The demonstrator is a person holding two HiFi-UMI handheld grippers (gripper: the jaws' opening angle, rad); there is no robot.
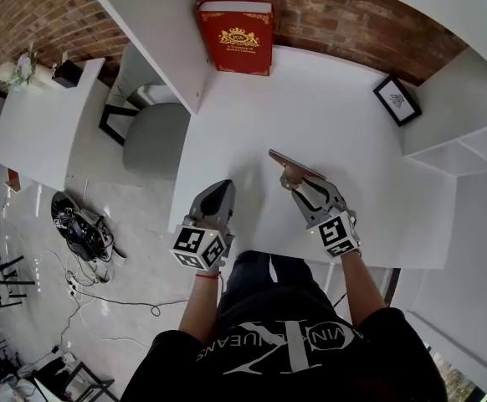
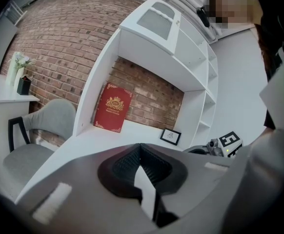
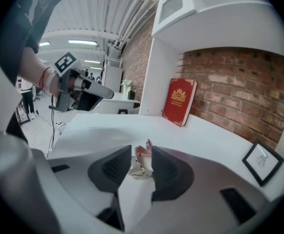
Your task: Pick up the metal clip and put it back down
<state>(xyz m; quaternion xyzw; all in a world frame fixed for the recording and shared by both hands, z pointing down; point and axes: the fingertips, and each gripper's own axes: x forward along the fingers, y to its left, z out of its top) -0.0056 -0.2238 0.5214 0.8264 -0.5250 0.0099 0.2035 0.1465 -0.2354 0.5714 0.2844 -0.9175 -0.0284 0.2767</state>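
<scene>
The metal clip [image 1: 294,167], rose-gold with silvery wire handles, lies on the white desk [image 1: 352,132] right of its middle. My right gripper [image 1: 298,184] reaches it from the near side. In the right gripper view the clip [image 3: 142,162] sits between the dark fingers of that gripper [image 3: 141,151]. It lies close against the right-hand finger, and a gap shows on the left side. The jaws stand open. My left gripper [image 1: 223,188] hovers at the desk's near left edge, apart from the clip. Its pads [image 2: 140,147] meet at the tip with nothing between them.
A red book [image 1: 237,38] leans against the brick wall at the back. A small black picture frame [image 1: 397,99] stands at the far right. White shelf units flank the desk. A grey chair [image 1: 151,132] and a tangle of cables [image 1: 80,229] are on the floor to the left.
</scene>
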